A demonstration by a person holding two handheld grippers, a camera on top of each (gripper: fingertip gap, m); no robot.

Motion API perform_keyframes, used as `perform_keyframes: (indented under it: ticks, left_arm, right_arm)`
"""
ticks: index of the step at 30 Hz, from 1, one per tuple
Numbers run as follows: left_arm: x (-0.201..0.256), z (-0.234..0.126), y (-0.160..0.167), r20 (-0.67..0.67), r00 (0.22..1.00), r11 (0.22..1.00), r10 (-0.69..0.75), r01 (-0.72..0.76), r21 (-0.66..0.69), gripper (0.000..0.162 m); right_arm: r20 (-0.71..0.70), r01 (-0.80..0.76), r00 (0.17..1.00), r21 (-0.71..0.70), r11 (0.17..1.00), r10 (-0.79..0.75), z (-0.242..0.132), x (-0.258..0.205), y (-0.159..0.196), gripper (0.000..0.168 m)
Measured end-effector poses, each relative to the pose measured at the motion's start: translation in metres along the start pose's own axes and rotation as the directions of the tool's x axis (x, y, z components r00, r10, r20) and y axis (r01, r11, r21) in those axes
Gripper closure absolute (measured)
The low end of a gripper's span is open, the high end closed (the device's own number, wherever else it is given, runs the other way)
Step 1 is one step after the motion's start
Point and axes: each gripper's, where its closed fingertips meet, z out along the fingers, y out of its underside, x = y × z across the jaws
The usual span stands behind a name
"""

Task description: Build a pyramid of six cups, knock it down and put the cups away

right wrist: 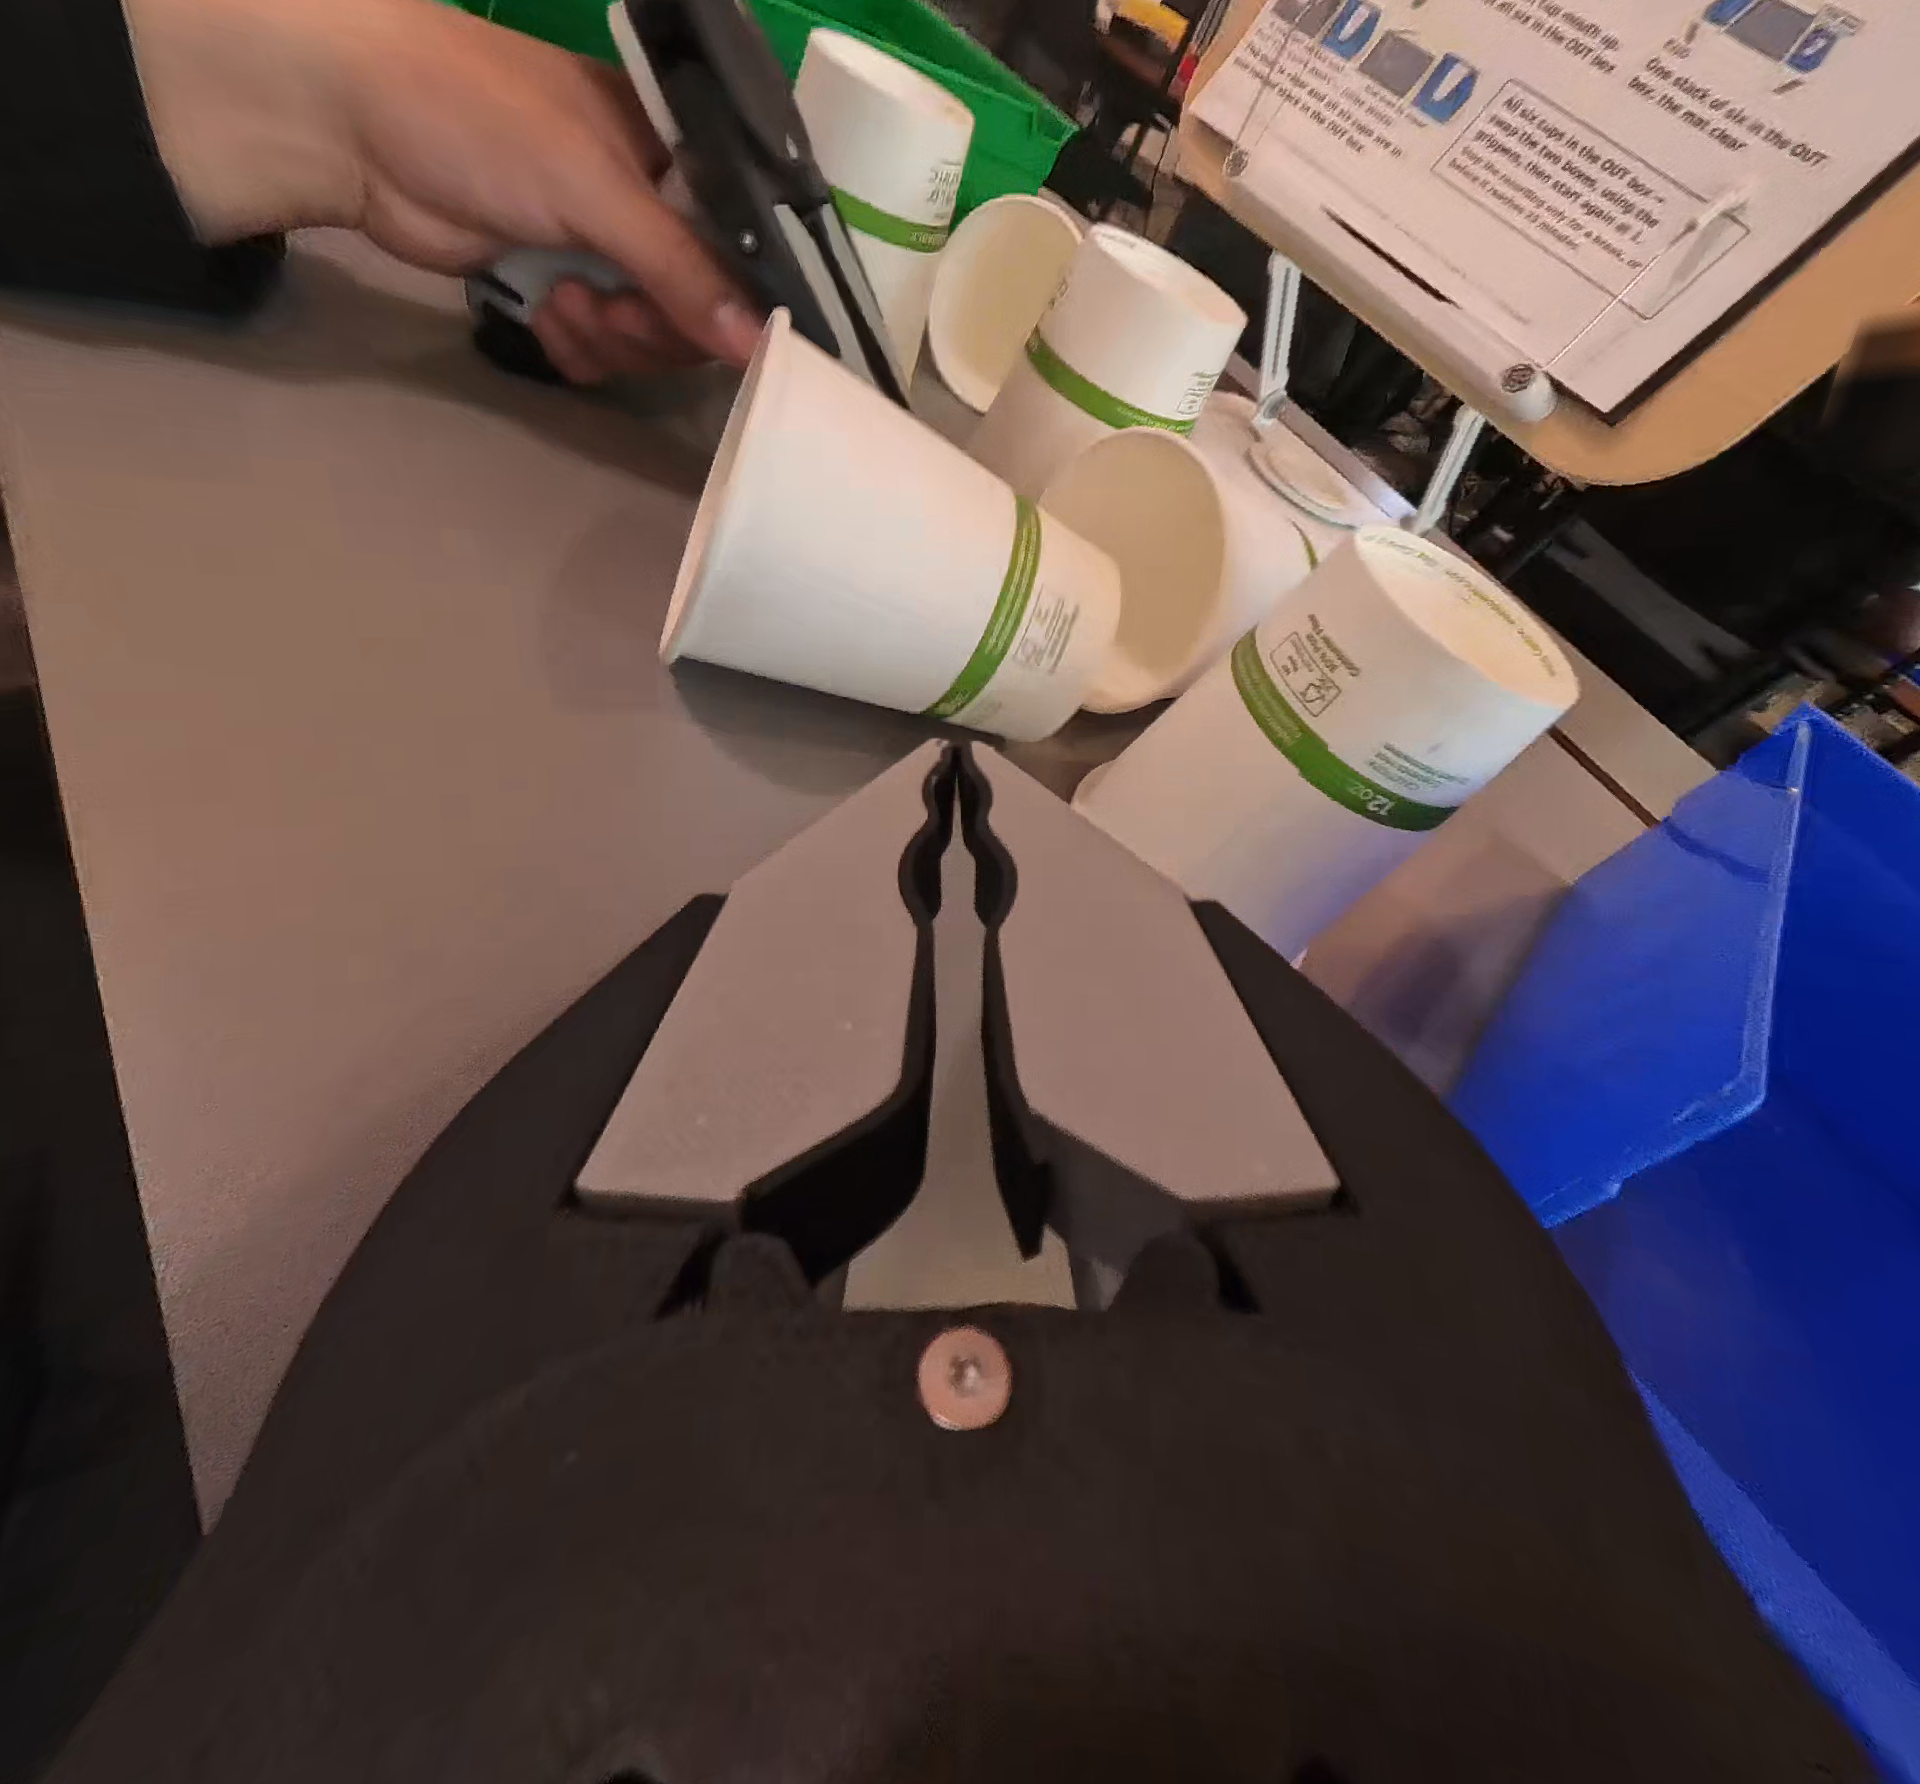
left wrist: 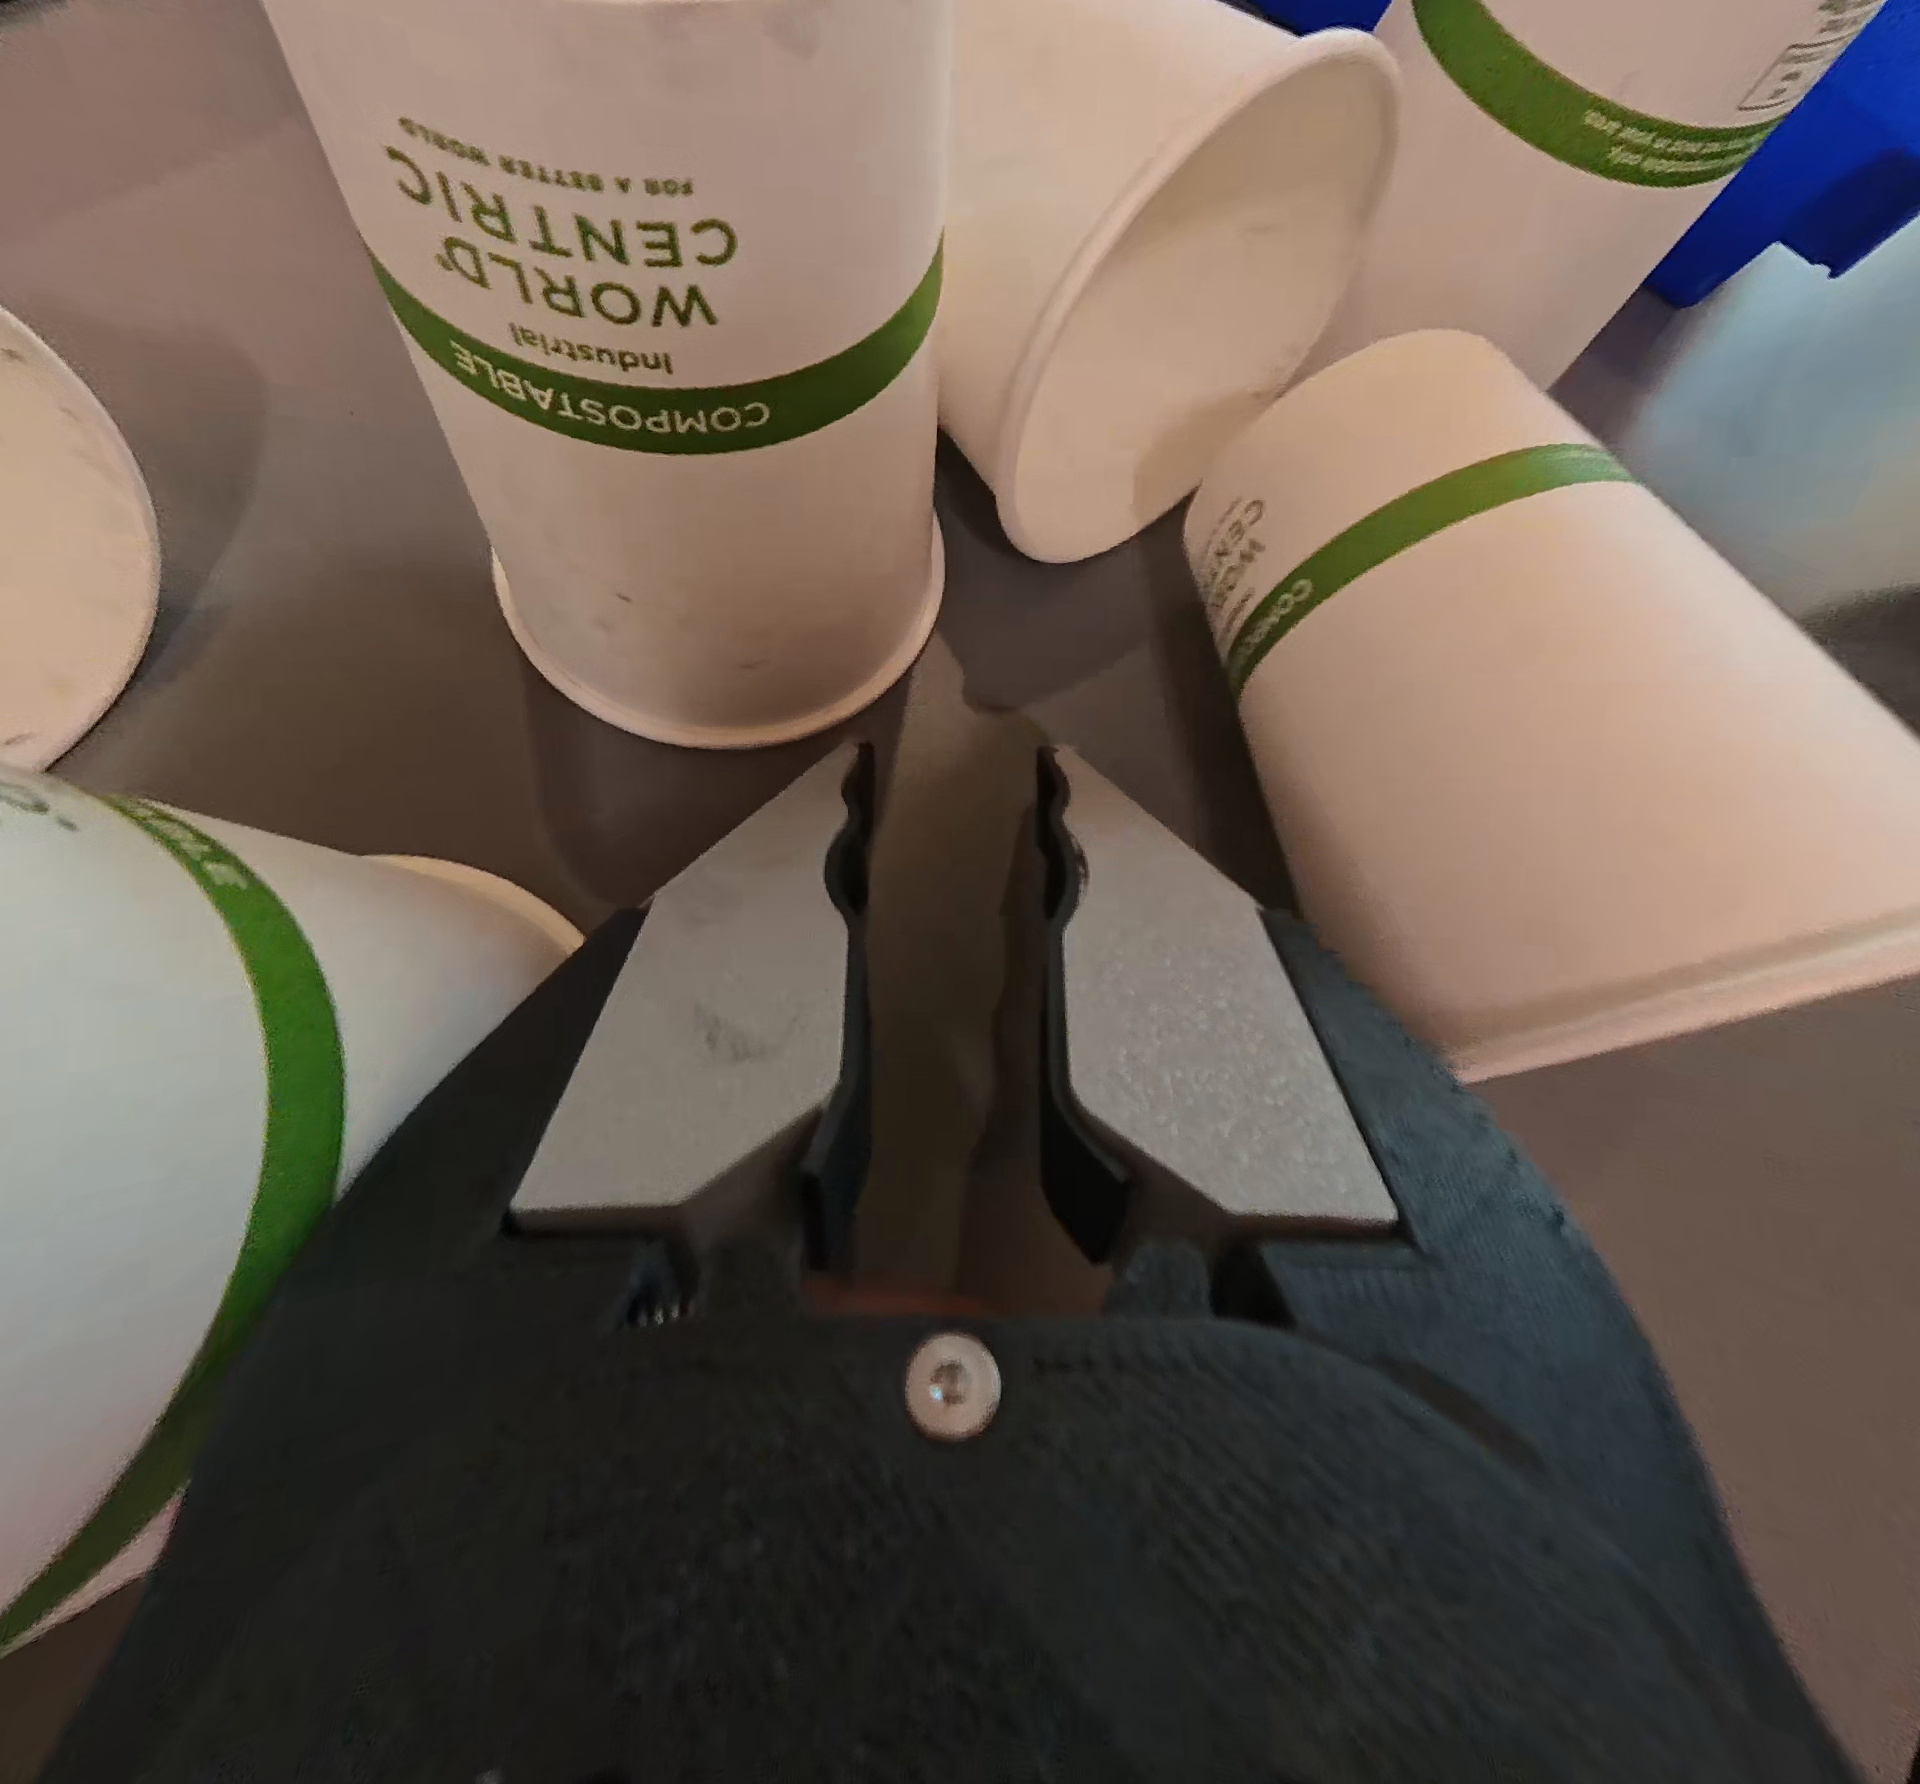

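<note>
**Cups Scattered on Grey Surface, Both Grippers Empty**

Nearest the right wrist camera, the right gripper (right wrist: 954, 758) has its two fingers pressed together at the tips, with nothing between them. It hangs above the grey table (right wrist: 343, 799), pointing toward a group of white paper cups with green bands.

Just beyond its tips, a tipped cup (right wrist: 862, 571) lies on its side, mouth toward the left. Behind it a second fallen cup (right wrist: 1153, 560) shows its open mouth. To the right, an inverted cup (right wrist: 1392, 685) stands base up, next to the blue bin (right wrist: 1683, 986). Farther back, another inverted cup (right wrist: 1132, 342) and a tall inverted cup (right wrist: 883, 134) stand upright, with a sixth cup (right wrist: 997, 300) on its side between them.

The left gripper (left wrist: 954, 763) has its fingers parted by a narrow gap and holds nothing. Its tips are close to the rim of the inverted cup (left wrist: 665, 300) directly ahead. In the right wrist view this gripper (right wrist: 873, 373) reaches down behind the tipped cup, held by a person's hand (right wrist: 447, 155).

A green bin (right wrist: 904, 30) sits at the far edge of the table. An instruction board (right wrist: 1558, 93) stands on the right.
</note>
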Motion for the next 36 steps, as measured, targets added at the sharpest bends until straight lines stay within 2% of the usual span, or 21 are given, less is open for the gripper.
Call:
perform_keyframes:
  ticks: [3,4,9,11,13,14,15,18,19,21,24,28,34,36]
  left_arm:
    - [0.002,0.002,0.003,0.001,1.0,0.999,0.025,-0.025,-0.026,0.132]
    - [0.003,0.003,0.004,0.001,0.999,0.999,0.033,-0.033,-0.032,0.132]
    - [0.002,0.001,0.002,0.013,0.999,0.999,0.037,-0.037,-0.014,0.133]
    - [-0.005,-0.005,-0.008,0.06,0.998,0.998,0.035,-0.038,0.055,0.134]
    - [-0.019,-0.023,-0.03,0.15,0.988,0.977,0.03,-0.061,0.206,0.134]
    - [-0.025,-0.038,-0.045,0.191,0.982,0.95,0.011,-0.07,0.305,0.134]
    - [-0.029,-0.057,-0.061,0.216,0.976,0.904,-0.02,-0.074,0.421,0.134]
    - [-0.036,-0.125,-0.095,0.217,0.968,0.672,-0.128,-0.076,0.736,0.134]
    - [-0.037,-0.143,-0.099,0.211,0.966,0.604,-0.146,-0.082,0.793,0.138]
    - [-0.047,-0.161,-0.098,0.211,0.958,0.539,-0.196,-0.075,0.839,0.138]
    - [-0.058,-0.158,-0.093,0.203,0.946,0.557,-0.252,-0.03,0.83,0.135]
    - [-0.046,-0.137,-0.092,0.2,0.961,0.625,-0.191,-0.038,0.78,0.135]
    - [-0.025,-0.112,-0.091,0.34,0.94,0.707,-0.031,-0.22,0.673,0.136]
    - [-0.022,-0.1,-0.088,0.354,0.935,0.739,-0.004,-0.236,0.631,0.136]
  right_arm:
    - [0.008,-0.039,0.999,-0.025,0.999,0.039,0.003,0.003,0.004,0.168]
    - [0.003,-0.04,0.999,-0.054,0.998,0.04,0.006,0.003,0.008,0.163]
    - [-0.009,0.051,0.998,-0.225,0.973,-0.055,0.02,-0.003,0.03,0.149]
    - [-0.024,0.11,0.992,-0.264,0.958,-0.121,0.022,-0.005,0.035,0.147]
    - [-0.037,0.157,0.984,-0.287,0.945,-0.175,0.024,-0.006,0.038,0.145]
    - [-0.039,0.176,0.98,-0.295,0.939,-0.196,0.024,-0.007,0.039,0.144]
    - [-0.045,0.185,0.977,-0.299,0.936,-0.207,0.024,-0.007,0.039,0.15]
    - [-0.051,0.098,0.992,-0.275,0.956,-0.116,0.023,0.0,0.036,0.167]
    - [-0.047,0.041,0.997,-0.26,0.965,-0.055,0.022,0.003,0.035,0.161]
    - [-0.036,-0.075,0.997,-0.23,0.97,0.068,0.02,0.01,0.033,0.145]
    - [0.023,-0.195,0.979,-0.211,0.958,0.205,0.019,0.012,0.032,0.137]
    - [0.077,-0.271,0.952,-0.237,0.933,0.297,0.02,0.011,0.035,0.13]
    - [0.065,-0.245,0.961,-0.246,0.938,0.268,0.021,0.01,0.036,0.128]
    - [0.058,-0.236,0.964,-0.252,0.939,0.258,0.022,0.01,0.037,0.127]
